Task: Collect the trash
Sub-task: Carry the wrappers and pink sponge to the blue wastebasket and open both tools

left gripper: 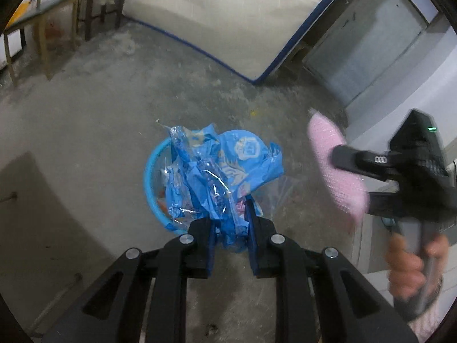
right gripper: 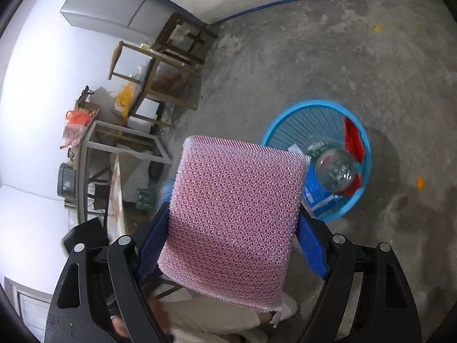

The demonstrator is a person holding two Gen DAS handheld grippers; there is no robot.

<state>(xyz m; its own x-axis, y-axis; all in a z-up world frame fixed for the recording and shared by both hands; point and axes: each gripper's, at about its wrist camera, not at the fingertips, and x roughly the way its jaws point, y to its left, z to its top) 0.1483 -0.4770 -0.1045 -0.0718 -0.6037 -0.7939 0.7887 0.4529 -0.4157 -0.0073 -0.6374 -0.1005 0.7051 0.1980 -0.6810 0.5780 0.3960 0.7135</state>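
Bare concrete floor (left gripper: 100, 108), white mattress (left gripper: 228, 14), wooden stools (right gripper: 160, 65).

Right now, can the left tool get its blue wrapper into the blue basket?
Probably yes. The left tool holds the blue wrapper right above the blue basket, whose top is open, and nothing lies between them.
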